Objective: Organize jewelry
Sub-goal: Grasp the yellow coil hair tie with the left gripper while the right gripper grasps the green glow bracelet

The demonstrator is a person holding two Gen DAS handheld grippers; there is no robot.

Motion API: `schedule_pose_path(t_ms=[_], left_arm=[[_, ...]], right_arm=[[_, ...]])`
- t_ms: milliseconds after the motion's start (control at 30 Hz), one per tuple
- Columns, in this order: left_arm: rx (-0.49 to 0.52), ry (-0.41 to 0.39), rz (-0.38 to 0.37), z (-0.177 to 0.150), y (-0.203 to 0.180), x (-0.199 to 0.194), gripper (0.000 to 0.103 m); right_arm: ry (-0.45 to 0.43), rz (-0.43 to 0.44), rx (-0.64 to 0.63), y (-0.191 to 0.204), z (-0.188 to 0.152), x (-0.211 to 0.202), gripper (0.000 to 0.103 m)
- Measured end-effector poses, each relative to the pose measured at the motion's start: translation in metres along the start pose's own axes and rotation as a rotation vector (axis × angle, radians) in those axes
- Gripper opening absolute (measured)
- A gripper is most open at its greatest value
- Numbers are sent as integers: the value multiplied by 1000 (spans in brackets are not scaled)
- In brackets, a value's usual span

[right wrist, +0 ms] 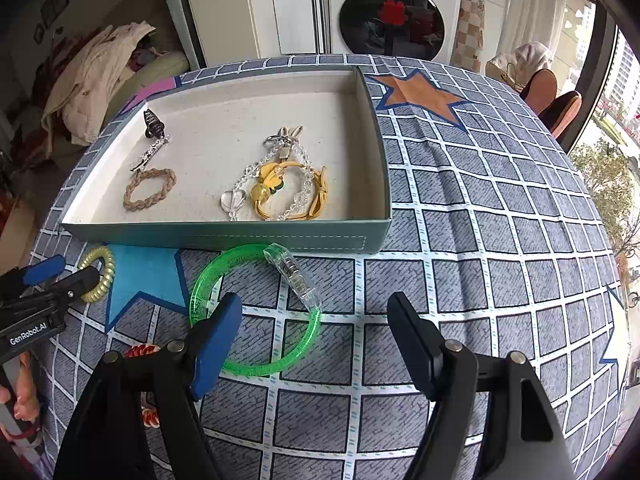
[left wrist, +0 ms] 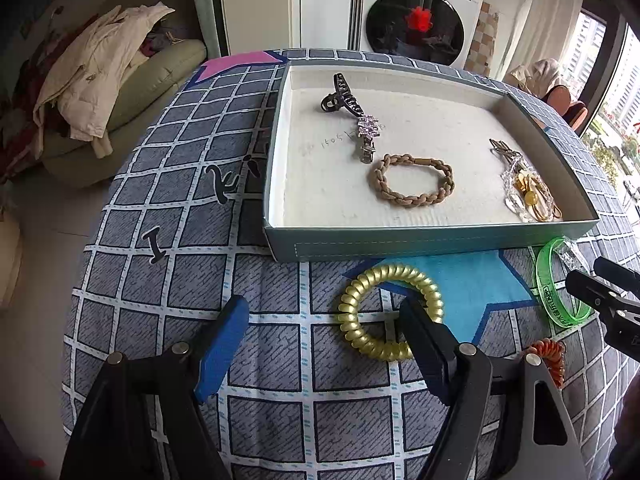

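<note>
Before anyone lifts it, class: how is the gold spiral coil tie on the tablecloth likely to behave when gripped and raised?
The gold spiral coil tie looks like springy plastic coil, so it would probably squash and stretch rather than stay rigid. Thin and hollow-centred, it is likely light. Its glossy surface may slip, and lying flat on the tablecloth, it seems unlikely to roll.

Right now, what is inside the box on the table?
Inside the box lie a dark hair claw, a sparkly clip, a tan braided band, and a tangle of clear beads and yellow pieces. What lies under the tangle is covered.
</note>
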State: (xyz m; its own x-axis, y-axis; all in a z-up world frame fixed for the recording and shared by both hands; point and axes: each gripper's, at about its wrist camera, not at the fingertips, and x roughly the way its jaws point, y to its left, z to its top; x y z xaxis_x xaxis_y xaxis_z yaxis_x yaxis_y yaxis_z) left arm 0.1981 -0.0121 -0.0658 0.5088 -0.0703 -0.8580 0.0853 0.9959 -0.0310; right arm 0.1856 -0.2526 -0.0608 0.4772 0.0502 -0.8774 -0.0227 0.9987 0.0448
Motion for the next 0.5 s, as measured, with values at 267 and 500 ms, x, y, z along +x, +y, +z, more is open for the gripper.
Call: schedule_pose_path(t_ms=[267,500], left_arm=[[31,-17,7,0,-5,1,95],[86,-24,-20,0,-16,-3,73]], right_arm=[[-3,-35,-56,10,-3,4,71],[7,-22,-72,13,-2,3,61]])
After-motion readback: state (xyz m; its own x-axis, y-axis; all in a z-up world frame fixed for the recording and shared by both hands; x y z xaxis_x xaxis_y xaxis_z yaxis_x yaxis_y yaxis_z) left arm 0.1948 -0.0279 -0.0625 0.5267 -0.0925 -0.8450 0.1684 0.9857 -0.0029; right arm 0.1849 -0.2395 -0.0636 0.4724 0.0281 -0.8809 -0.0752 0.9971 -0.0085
